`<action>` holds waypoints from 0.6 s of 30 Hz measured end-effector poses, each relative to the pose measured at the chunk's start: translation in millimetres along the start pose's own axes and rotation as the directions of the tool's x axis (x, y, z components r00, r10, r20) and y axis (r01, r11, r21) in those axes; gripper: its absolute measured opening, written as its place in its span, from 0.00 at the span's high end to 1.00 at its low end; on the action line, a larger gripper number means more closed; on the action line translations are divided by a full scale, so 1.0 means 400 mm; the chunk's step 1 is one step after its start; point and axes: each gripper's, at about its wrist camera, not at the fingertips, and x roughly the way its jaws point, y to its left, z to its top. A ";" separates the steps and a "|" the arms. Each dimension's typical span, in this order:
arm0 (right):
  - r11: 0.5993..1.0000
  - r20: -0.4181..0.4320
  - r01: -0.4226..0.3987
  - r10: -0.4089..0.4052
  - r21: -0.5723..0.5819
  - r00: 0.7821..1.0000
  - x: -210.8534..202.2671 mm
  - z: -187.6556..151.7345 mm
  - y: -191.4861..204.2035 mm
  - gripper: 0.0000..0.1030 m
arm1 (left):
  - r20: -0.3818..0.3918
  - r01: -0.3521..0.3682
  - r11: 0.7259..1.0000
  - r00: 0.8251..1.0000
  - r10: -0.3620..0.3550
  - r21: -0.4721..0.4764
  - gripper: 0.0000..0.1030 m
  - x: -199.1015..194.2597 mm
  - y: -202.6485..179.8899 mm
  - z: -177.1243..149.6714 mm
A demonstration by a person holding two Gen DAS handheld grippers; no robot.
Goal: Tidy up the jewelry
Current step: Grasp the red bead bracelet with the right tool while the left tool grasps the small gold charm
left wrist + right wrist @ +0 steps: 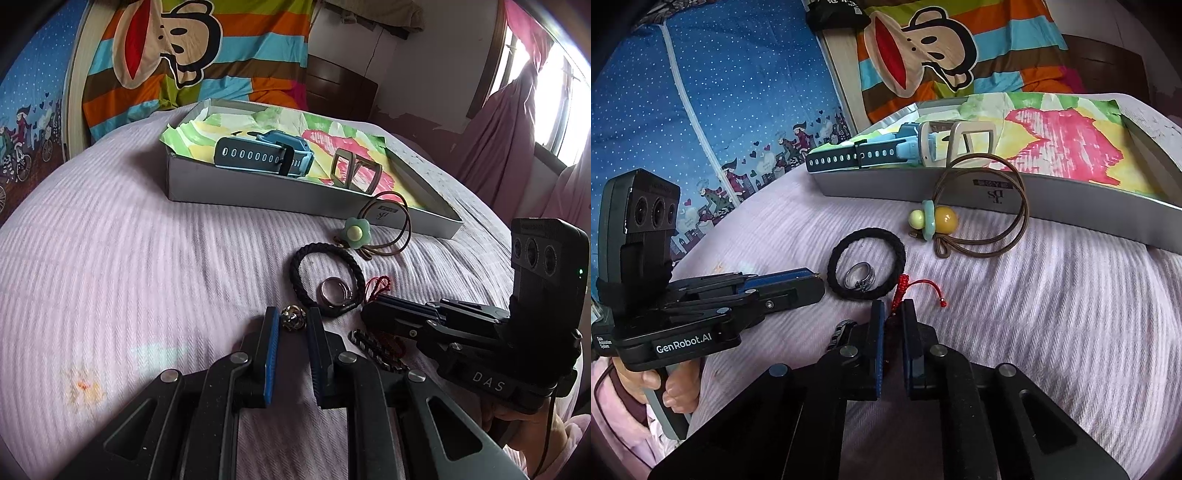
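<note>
My left gripper (pixel 293 321) is low over the pink bedspread, its fingers closed around a small gold charm (pixel 291 318) at their tips. My right gripper (pixel 893 314) is shut on a red cord bracelet (pixel 916 286), whose knotted end sticks out past the tips. A black hair tie (pixel 306 258) lies just ahead with a silver ring (pixel 332 293) inside its loop. Beyond it rests a brown elastic with a green flower bead (pixel 354 232). The grey box (pixel 258 188) holds a blue watch (pixel 258 153) and a grey buckle (pixel 354 170) on coloured paper.
A black-and-white braided bracelet (pixel 373 349) lies under the right gripper. Behind the box hangs a striped cartoon blanket (pixel 192 55); a dark nightstand (pixel 332 85) and pink curtains (pixel 517 122) stand at the right. A person's hand (pixel 676 391) holds the left gripper's handle.
</note>
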 end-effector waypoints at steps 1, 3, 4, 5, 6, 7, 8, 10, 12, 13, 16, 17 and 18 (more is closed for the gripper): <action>1.000 0.002 -0.003 0.003 0.003 1.000 0.000 0.000 -0.002 0.93 | 0.004 0.001 1.000 1.000 -0.001 0.002 0.86 -0.002 -0.001 -0.002; 1.000 0.005 -0.008 0.008 0.010 1.000 0.000 -0.001 -0.005 0.93 | 0.007 0.001 1.000 1.000 -0.001 0.005 0.86 -0.004 -0.002 -0.003; 1.000 0.007 -0.009 0.009 0.012 1.000 0.000 -0.002 -0.006 0.93 | 0.008 0.000 1.000 1.000 -0.001 0.007 0.86 -0.004 -0.001 -0.003; 1.000 0.008 -0.009 0.009 0.013 1.000 -0.002 -0.004 -0.007 0.93 | 0.008 0.001 1.000 1.000 -0.001 0.006 0.86 -0.004 -0.001 -0.003; 1.000 0.010 -0.009 0.009 0.014 1.000 -0.002 -0.004 -0.007 0.93 | 0.008 0.001 1.000 1.000 -0.001 0.007 0.86 -0.004 -0.001 -0.003; 1.000 0.011 -0.009 0.009 0.015 1.000 -0.003 -0.005 -0.009 0.93 | 0.008 0.001 1.000 1.000 -0.001 0.006 0.86 -0.004 -0.002 -0.003; 1.000 0.013 -0.008 0.008 0.016 1.000 -0.004 -0.006 -0.011 0.93 | 0.007 0.001 1.000 1.000 -0.001 0.005 0.86 -0.003 -0.002 -0.004; 1.000 0.025 0.000 -0.001 0.014 1.000 -0.009 -0.007 -0.010 0.93 | 0.008 0.002 1.000 1.000 -0.002 0.005 0.86 -0.004 -0.002 -0.004; 1.000 0.040 0.010 -0.010 0.011 0.999 -0.017 -0.007 -0.007 0.93 | 0.008 0.003 1.000 1.000 -0.003 0.005 0.86 -0.003 -0.001 -0.004; 1.000 0.047 0.014 -0.014 0.009 0.999 -0.020 -0.006 -0.006 0.93 | 0.008 0.005 1.000 1.000 -0.005 0.005 0.86 -0.004 -0.002 -0.004; 1.000 0.070 0.022 -0.023 0.006 0.997 -0.035 -0.005 -0.006 0.93 | 0.012 0.011 1.000 1.000 -0.011 0.004 0.86 -0.010 -0.007 0.001; 1.000 0.079 0.023 -0.023 0.007 0.997 -0.041 -0.004 -0.007 0.93 | 0.014 0.014 1.000 1.000 -0.014 0.003 0.86 -0.013 -0.008 0.005; 1.000 0.087 0.023 -0.024 0.010 0.996 -0.047 -0.003 -0.008 0.93 | 0.017 0.018 1.000 1.000 -0.018 0.003 0.86 -0.018 -0.010 0.008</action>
